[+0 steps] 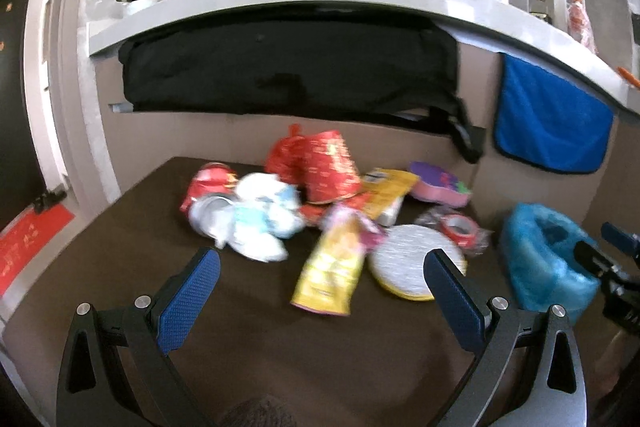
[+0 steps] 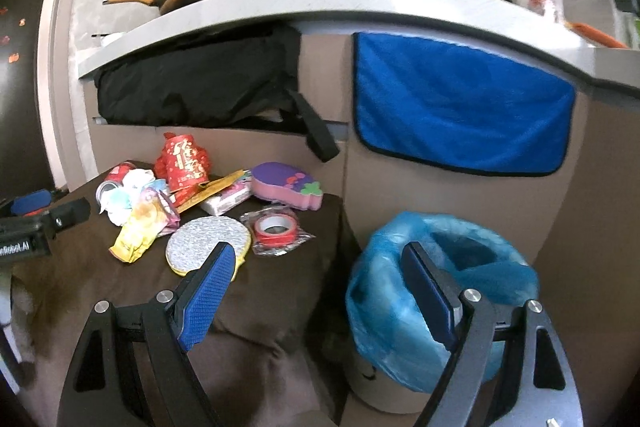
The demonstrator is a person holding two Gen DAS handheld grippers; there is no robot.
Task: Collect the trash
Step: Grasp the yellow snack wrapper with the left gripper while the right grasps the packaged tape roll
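From the left wrist, the left gripper [image 1: 322, 273] hangs over the brown table [image 1: 100, 267] with its blue pads spread wide and nothing between them. The trash sits in a heap from 11 to 1 o'clock of it. A yellow wrapper [image 1: 330, 271] lies nearest, straight ahead at 12. A silver disc [image 1: 408, 261] touches it at 1 o'clock, and crumpled tissue [image 1: 256, 223] lies at 11 with a red can [image 1: 208, 183] behind. A red cup [image 1: 328, 167] lies tipped over at the back. The picture is smeared, so fine edges are hard to read. I'd take the wrapper first. It is light and flat, so the pads should come down astride its raised fold, not its flat end. The bin [image 1: 540, 259], lined in blue, stands at 3 o'clock, off the table.

From the right wrist, the right gripper [image 2: 318, 267] is also spread open and empty. It is poised over the table's right edge, with the bin [image 2: 440, 287] at 2 o'clock and lower than the tabletop. The tape roll [image 2: 276, 227] in its clear bag lies at 11 o'clock, close to that edge, and a purple sponge [image 2: 288, 187] sits behind it. The bin mouth gapes wide, but the cabinet front and the blue cloth [image 2: 460, 107] stand close behind it. Carrying things rightward past the table edge looks clear. The left gripper [image 2: 36, 211] comes in at 9 o'clock, well apart.
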